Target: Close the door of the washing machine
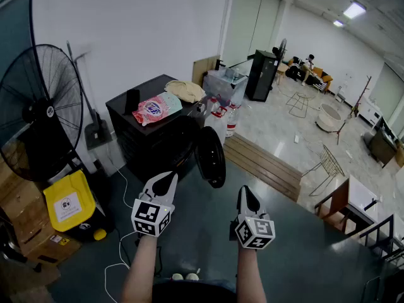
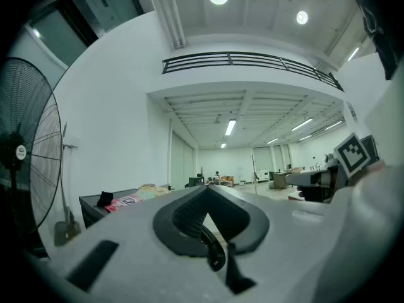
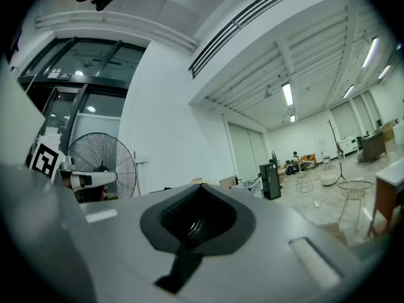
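Note:
A black washing machine [image 1: 154, 145] stands against the white wall, and its round dark door [image 1: 211, 156] is swung open toward me. My left gripper [image 1: 166, 180] hovers in front of the machine, just left of the door and short of it, with its fingers together and nothing in them. The right gripper [image 1: 247, 194] hangs right of the door, lower down, also shut and empty. In the left gripper view the fingertips meet [image 2: 206, 187], and the door's curved rim [image 2: 213, 250] shows in the gap behind them. The right gripper view shows closed tips [image 3: 201, 187] with the door [image 3: 191, 227] behind.
A pink detergent pouch [image 1: 154, 109] and a beige cloth [image 1: 185, 91] lie on the machine. A big black fan [image 1: 41, 115], a yellow bin [image 1: 69, 202] and cardboard boxes [image 1: 25, 229] stand at the left. A white cable [image 1: 121, 248] trails on the floor. A wooden step [image 1: 265, 163] lies to the right.

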Action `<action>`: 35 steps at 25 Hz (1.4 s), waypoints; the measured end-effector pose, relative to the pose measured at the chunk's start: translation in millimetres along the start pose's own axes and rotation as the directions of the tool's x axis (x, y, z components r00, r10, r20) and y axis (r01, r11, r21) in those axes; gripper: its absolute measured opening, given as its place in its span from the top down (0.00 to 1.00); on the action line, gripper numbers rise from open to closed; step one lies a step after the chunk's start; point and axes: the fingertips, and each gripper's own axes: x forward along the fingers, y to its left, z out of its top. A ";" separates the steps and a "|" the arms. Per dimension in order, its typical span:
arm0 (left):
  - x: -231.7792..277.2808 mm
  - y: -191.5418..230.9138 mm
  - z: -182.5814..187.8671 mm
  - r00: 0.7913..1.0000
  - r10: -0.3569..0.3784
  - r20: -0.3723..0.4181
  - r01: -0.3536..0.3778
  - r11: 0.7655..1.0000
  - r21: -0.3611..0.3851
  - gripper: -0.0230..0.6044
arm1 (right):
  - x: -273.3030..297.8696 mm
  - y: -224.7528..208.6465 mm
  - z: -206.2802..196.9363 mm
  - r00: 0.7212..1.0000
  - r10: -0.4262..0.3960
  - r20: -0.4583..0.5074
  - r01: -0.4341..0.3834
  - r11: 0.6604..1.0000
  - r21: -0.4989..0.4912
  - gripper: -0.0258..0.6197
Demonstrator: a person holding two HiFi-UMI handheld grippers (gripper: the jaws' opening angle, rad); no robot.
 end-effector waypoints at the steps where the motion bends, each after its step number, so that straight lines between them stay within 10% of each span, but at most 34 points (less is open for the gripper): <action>1: -0.2 0.7 0.1 1.000 0.001 -0.001 -0.001 1.000 -0.001 0.97 | 0.3 0.3 0.4 1.000 0.000 0.001 0.000 1.000 0.001 0.94; 29: -17.6 -10.5 -40.4 0.996 0.000 -0.089 -0.004 0.999 -0.043 0.97 | -12.8 10.0 -36.2 0.997 0.048 -0.061 -0.047 0.998 0.030 0.94; 35: -13.5 -13.2 -48.7 0.994 0.008 -0.110 -0.013 0.999 -0.047 0.97 | -11.1 5.2 -40.2 0.993 0.109 -0.048 -0.105 0.991 0.086 0.73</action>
